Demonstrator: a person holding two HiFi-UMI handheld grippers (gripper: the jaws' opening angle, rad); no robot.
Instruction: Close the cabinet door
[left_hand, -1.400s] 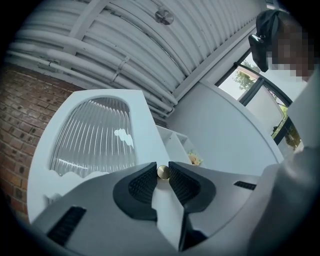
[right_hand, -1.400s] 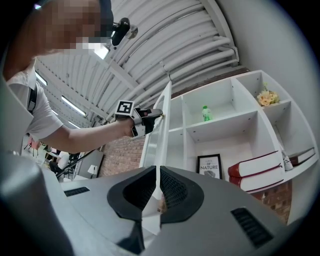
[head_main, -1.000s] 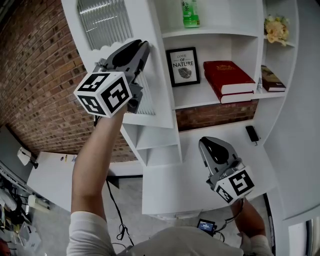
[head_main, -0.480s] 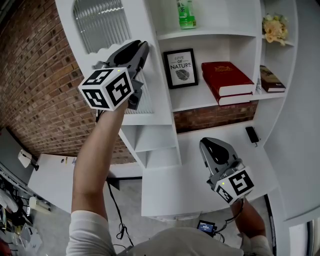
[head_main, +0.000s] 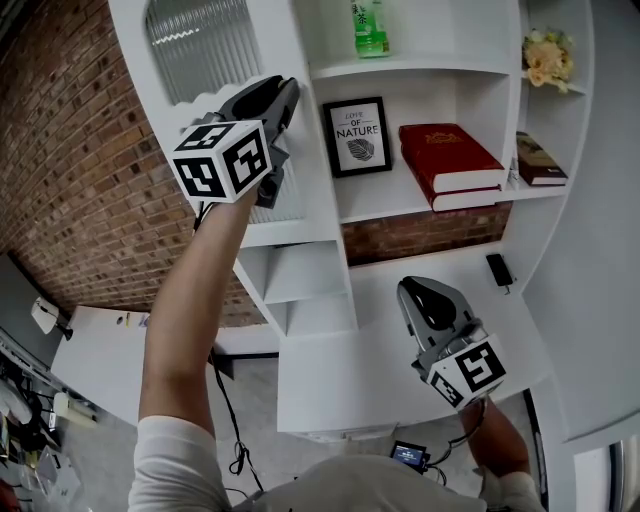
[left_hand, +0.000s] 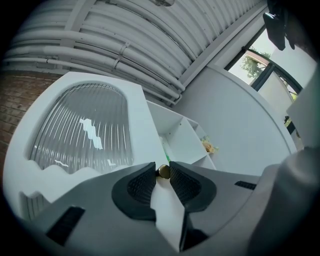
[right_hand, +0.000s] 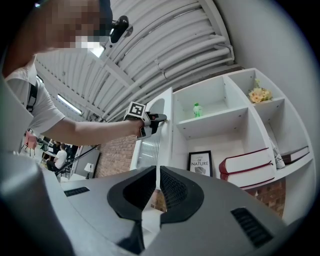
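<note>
The white cabinet door (head_main: 210, 50) with a ribbed glass panel stands partly open at the left of the shelves; it fills the left gripper view as door (left_hand: 85, 125). My left gripper (head_main: 284, 95) reaches up to the door's free edge. Its jaws (left_hand: 162, 172) have just been opening a little, with the small brass knob (left_hand: 163, 171) between the tips and touching both pads. My right gripper (head_main: 420, 292) hangs low over the white counter, shut and holding nothing, also seen as gripper (right_hand: 158, 175).
The open shelves hold a green bottle (head_main: 370, 28), a framed print (head_main: 358, 136), stacked red books (head_main: 452, 165) and flowers (head_main: 545, 58). A small black object (head_main: 498, 270) lies on the counter (head_main: 330, 370). A brick wall (head_main: 70, 170) stands at the left.
My left gripper has moved a little to the right and up along with the door's edge, towards the shelves. The right gripper has stayed where it was.
</note>
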